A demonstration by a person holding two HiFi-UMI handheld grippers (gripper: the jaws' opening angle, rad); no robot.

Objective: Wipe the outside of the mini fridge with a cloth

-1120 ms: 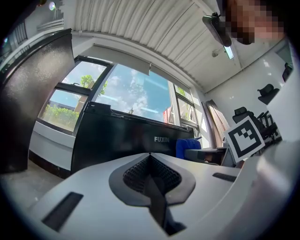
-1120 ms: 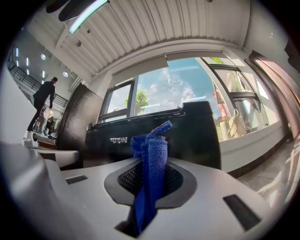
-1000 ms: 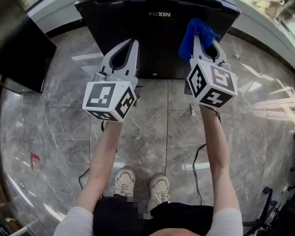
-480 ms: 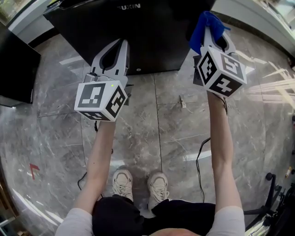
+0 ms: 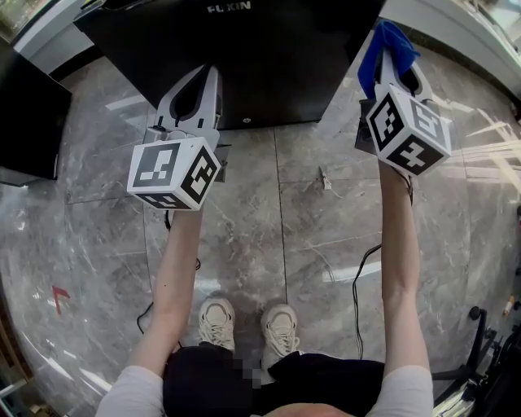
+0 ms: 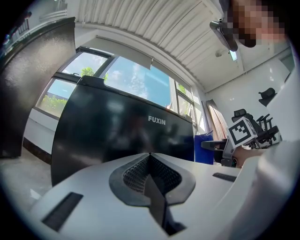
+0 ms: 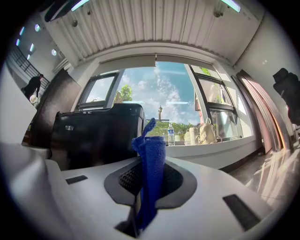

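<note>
Mini fridge (image 5: pixel 269 65) is now met at its right corner by the blue cloth (image 5: pixel 383 47), shifted rightward and pinched in the right gripper (image 5: pixel 392 67); side wiping seems next. Left gripper (image 5: pixel 203 80) is closed, empty.

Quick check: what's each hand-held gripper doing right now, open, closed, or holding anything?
Left hand-held gripper: closed, jaws together, nothing between them.
Right hand-held gripper: closed on the blue cloth.

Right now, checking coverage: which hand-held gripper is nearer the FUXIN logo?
Left. The left hand-held gripper faces the logo; right hand-held gripper, clamping cloth, is to its right.
</note>
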